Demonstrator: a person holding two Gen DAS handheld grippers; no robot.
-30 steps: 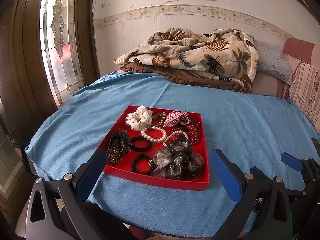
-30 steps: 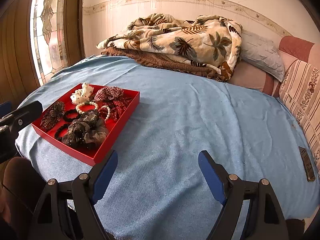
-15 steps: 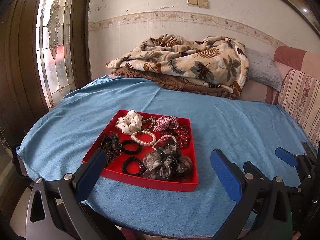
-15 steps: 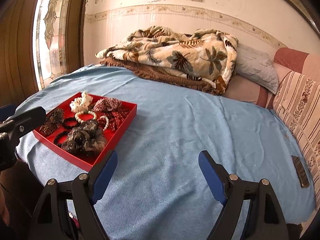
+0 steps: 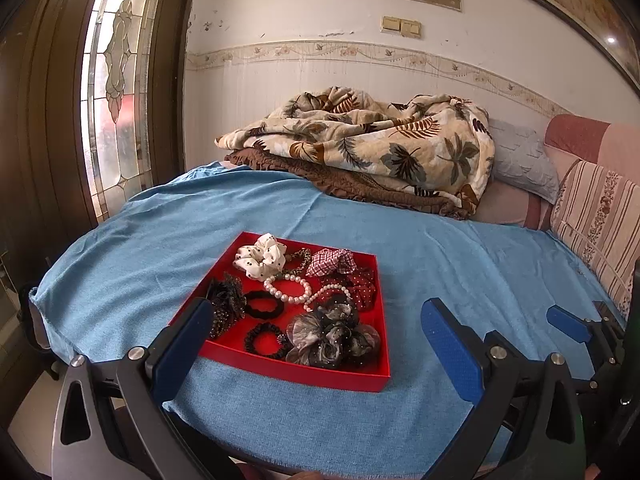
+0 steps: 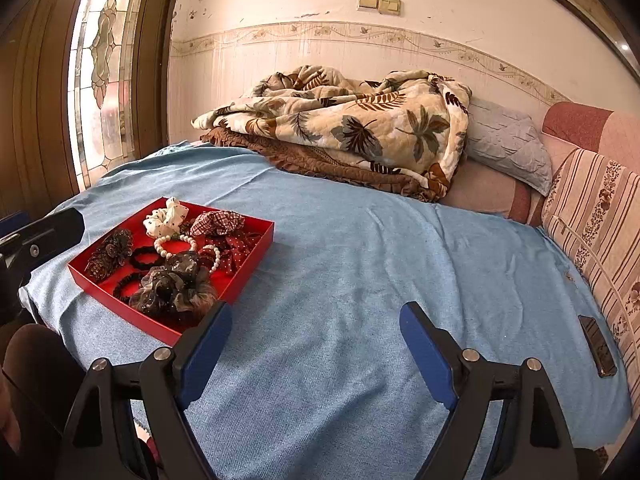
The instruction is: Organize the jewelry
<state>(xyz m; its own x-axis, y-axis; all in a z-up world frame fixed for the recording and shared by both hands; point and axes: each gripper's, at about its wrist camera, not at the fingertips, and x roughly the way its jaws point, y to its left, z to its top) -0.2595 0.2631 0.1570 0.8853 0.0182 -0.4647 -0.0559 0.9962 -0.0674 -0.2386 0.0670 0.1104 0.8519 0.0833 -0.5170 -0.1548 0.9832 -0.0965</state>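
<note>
I see a bed with a blue cover [image 5: 140,248] by a white wall. The red tray [image 5: 288,372] of jewelry sits near its front edge. My left gripper [image 5: 316,332] and right gripper [image 6: 316,336] are both wide apart, holding nothing.

The bed [image 6: 340,264], spread with blue cloth, carries a red tray [image 6: 248,268] at left, folded blankets [image 6: 348,128] at upper centre, and a dark phone [image 6: 597,345] at right.

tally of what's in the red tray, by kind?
In the red tray:
Fabric scrunchies: 5 (white dotted, red checked, red dotted, grey-black, dark brown)
Pearl bracelets: 2
Black hair ties: 2
Total: 9; a partly hidden leopard-print piece isn't counted.
</note>
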